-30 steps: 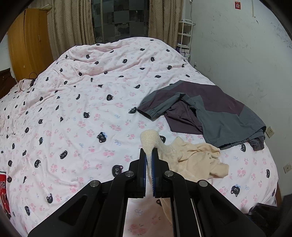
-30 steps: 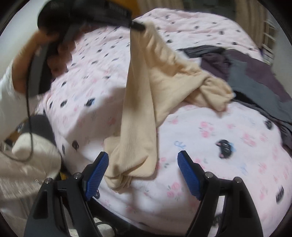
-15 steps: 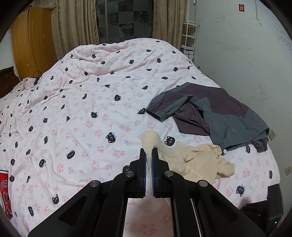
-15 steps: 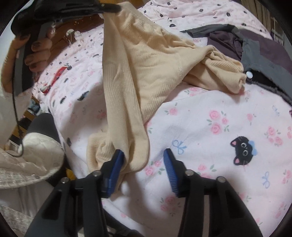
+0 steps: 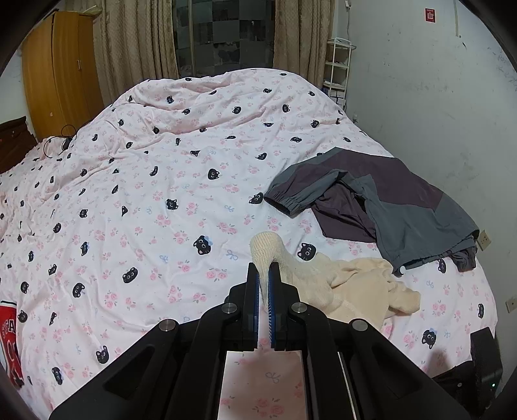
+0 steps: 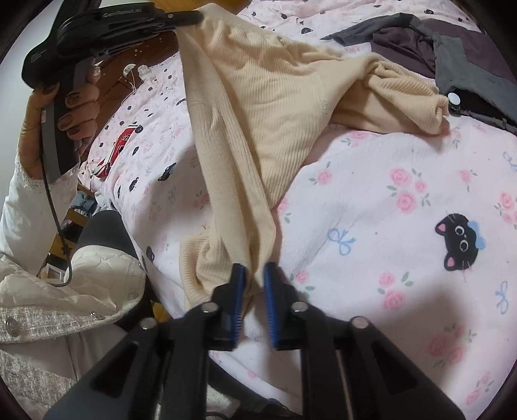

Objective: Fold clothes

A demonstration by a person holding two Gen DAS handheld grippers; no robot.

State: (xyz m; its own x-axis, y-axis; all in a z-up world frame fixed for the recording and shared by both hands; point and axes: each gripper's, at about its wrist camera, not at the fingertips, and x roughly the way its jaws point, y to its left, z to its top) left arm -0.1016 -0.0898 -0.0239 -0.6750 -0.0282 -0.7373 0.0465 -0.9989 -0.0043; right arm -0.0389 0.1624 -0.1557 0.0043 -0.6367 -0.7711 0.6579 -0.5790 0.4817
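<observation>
A cream ribbed knit garment [image 5: 355,287] lies near the bed's front right corner, partly lifted. My left gripper [image 5: 265,274] is shut on one end of it, and a knit cuff pokes up past the fingers. In the right wrist view that left gripper [image 6: 194,17] holds the cream garment [image 6: 258,97] up at top left, so the fabric hangs as a long strip. My right gripper [image 6: 253,274] is closed on the strip's lower end, with cloth pinched between its blue pads [image 6: 237,290].
A grey and purple jacket [image 5: 387,200] lies crumpled on the pink cat-print duvet [image 5: 161,194], just beyond the cream garment. A red garment [image 5: 9,336] shows at the left edge. A person's hand [image 6: 64,106] and white sleeve hold the left gripper. The wall [image 5: 436,113] runs close along the right.
The right gripper moved in to the hanging end of the cream garment and its fingers closed from wide open onto the cloth. The left gripper kept its hold and rose slightly.
</observation>
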